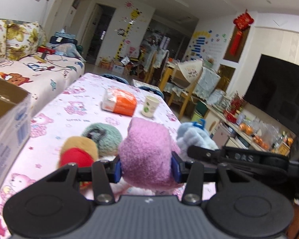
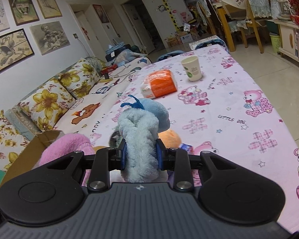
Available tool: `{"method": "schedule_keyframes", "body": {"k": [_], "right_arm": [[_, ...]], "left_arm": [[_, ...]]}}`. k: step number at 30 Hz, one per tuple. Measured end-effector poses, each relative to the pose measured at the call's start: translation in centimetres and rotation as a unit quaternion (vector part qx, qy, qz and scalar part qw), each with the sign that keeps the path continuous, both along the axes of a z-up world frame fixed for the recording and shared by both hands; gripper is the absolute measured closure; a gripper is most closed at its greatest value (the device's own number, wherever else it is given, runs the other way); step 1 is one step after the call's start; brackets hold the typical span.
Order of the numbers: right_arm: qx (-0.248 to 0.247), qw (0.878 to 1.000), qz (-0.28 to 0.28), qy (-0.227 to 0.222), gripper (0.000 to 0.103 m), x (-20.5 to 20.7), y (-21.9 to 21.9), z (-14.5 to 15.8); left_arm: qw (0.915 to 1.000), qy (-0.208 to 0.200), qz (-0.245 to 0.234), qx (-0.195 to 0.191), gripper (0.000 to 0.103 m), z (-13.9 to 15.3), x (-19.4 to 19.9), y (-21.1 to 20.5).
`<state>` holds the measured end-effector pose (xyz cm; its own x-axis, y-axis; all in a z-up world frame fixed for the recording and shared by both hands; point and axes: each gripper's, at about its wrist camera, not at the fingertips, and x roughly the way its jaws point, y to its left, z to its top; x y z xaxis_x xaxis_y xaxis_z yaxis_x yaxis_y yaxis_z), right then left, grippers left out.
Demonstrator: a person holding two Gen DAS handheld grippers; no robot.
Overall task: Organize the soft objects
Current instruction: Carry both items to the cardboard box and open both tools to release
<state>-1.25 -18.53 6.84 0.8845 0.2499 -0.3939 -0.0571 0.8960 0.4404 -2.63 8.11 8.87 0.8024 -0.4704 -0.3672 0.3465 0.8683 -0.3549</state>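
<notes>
Paired wrist views of a two-handed lift. The left hand-held gripper (image 1: 146, 168) was closed on a pink plush toy (image 1: 147, 149) at centre frame, its blue pads pressed into both flanks of the pile. The right hand-held gripper (image 2: 140, 156) was narrowed fully onto a pale blue plush toy (image 2: 141, 131), which stood up between the pads at centre frame. Both toys appeared clear of the bench (image 2: 239, 107). A green plush (image 1: 102, 137) and a tan-and-red plush (image 1: 78, 151) lay on the bench at lower left of the left view, just beside the pink toy. An open cardboard box (image 1: 9, 107) at the left edge was the likely destination. To do the carry well, each grip should probably be kept firm, since soft pile yields and slips, and the toys raised above the box wall before release. The paper cup (image 1: 150, 106) and orange packet (image 1: 119, 102) stood well apart, beyond.
</notes>
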Motion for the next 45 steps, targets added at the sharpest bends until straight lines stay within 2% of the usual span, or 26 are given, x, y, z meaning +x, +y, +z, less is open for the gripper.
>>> {"method": "schedule_keyframes", "body": {"k": [11,15,19,23,29,34,40,45], "right_arm": [[-0.004,0.999,0.046,-0.008,0.068,0.7,2.8,0.7],[-0.003,0.997,0.075,-0.004,0.068,1.4,4.2,1.0],[-0.004,0.995,0.102,0.000,0.068,2.3,6.1,1.2],[0.012,0.992,0.129,0.007,0.068,3.9,7.9,1.4],[0.025,0.985,0.172,0.004,0.068,5.7,10.2,1.9],[0.018,0.978,0.208,0.000,0.068,6.7,12.4,2.3],[0.024,0.970,0.241,0.005,0.067,7.3,13.8,1.9],[0.033,0.965,0.257,0.023,0.067,7.6,14.8,0.8]], "left_arm": [[0.9961,-0.021,0.086,-0.004,0.057,1.5,0.5,3.8],[0.9912,-0.028,0.129,-0.011,0.057,1.9,0.4,5.3],[0.9825,-0.035,0.182,-0.017,0.056,2.2,0.6,7.3],[0.9702,-0.037,0.238,-0.021,0.056,2.5,0.6,9.1],[0.9478,-0.037,0.317,-0.004,0.056,2.8,1.2,11.3],[0.9250,-0.017,0.379,-0.019,0.056,2.5,1.6,14.3],[0.8938,0.003,0.448,-0.022,0.056,2.1,1.4,17.1],[0.8805,0.016,0.473,-0.031,0.056,1.7,1.3,18.7]]}}
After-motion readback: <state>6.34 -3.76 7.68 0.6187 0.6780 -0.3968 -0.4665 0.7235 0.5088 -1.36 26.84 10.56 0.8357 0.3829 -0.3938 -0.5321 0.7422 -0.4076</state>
